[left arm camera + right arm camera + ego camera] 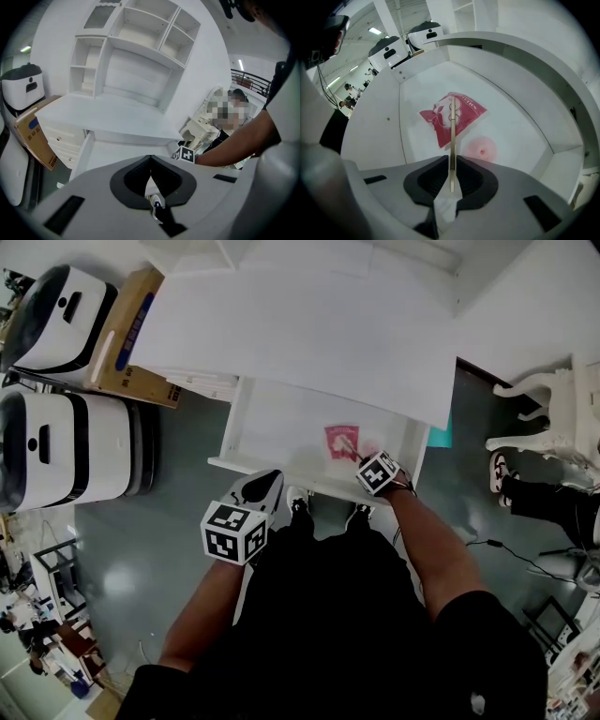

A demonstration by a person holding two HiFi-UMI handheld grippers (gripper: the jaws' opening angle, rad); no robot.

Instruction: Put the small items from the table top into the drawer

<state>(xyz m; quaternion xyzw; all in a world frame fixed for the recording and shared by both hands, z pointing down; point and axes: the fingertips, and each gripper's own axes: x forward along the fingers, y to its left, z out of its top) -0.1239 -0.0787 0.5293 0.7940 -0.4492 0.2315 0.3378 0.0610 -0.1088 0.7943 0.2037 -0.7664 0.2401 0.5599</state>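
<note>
two tools show, one in each hand. the right tool (451, 161) is pinching a thin, flat beige stick (452, 131), which stands edge-on between the jaws and runs straight out from them. the stick hangs over a red packet (471, 111) that lies flat on the floor of the drawer (377, 117), about mid-drawer; i cannot tell whether the stick's far end touches the packet. just right and near of the packet lies a pink disc (483, 149), also on the drawer floor. the drawer stands open under the near edge of the white surface (300, 334), and the right tool reaches into its right half from the near side.

the left tool (150, 161) has its jaws pressed together with nothing between them. it is held outside the drawer, just near of the drawer's front and left of the right tool.

at the far side of the surface rises a white shelf unit (140, 42). left of the surface, a cardboard box (131, 329) and white machines (66, 442) stand on the floor. a white chair (548, 413) stands at the right.
</note>
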